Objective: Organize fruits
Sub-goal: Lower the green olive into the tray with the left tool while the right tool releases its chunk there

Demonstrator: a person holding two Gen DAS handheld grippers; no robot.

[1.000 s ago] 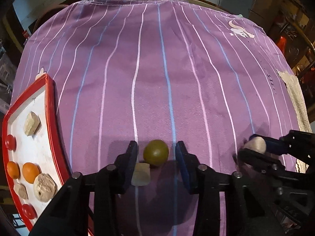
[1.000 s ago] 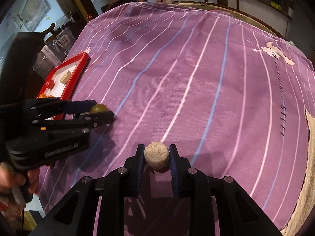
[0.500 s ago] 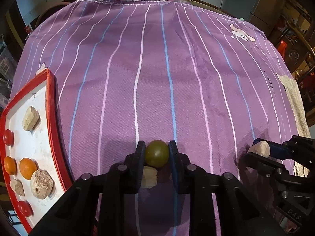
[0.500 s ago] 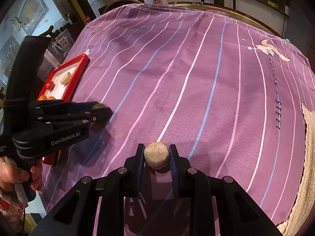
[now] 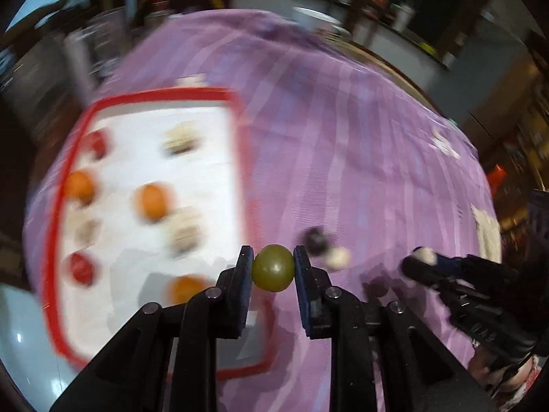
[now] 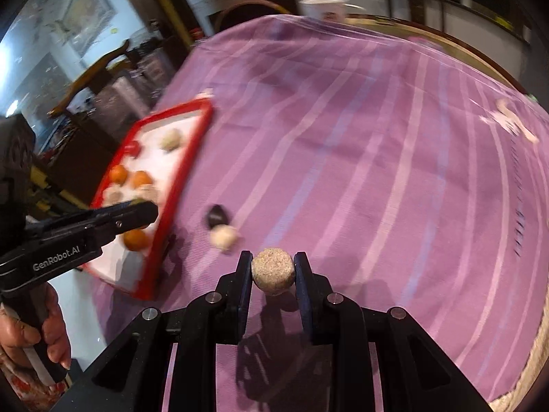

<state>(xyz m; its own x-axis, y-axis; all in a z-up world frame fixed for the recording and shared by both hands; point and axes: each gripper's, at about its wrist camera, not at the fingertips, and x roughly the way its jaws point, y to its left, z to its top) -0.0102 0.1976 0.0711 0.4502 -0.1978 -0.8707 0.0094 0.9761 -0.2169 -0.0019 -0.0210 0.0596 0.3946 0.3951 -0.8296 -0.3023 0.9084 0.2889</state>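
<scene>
My left gripper (image 5: 273, 267) is shut on a round olive-green fruit (image 5: 273, 267) and holds it in the air over the near right edge of the red-rimmed white tray (image 5: 240, 144). The tray holds several orange, red and beige fruits. My right gripper (image 6: 273, 272) is shut on a round beige speckled fruit (image 6: 273, 272) above the purple striped cloth (image 6: 377, 171). It also shows at the right of the left wrist view (image 5: 423, 257). A pale beige piece (image 6: 223, 236) and a small dark fruit (image 6: 216, 215) lie on the cloth beside the tray (image 6: 178, 185). Both views are motion-blurred.
A white mug (image 6: 326, 8) stands at the far edge of the table. A beige mat (image 5: 487, 233) lies at the table's right edge. Chairs and furniture surround the table. A hand (image 6: 37, 340) grips the left tool's handle.
My left gripper closed on the green fruit, lifted it and swung left toward the tray. My right gripper kept hold of the beige fruit and turned left toward the tray.
</scene>
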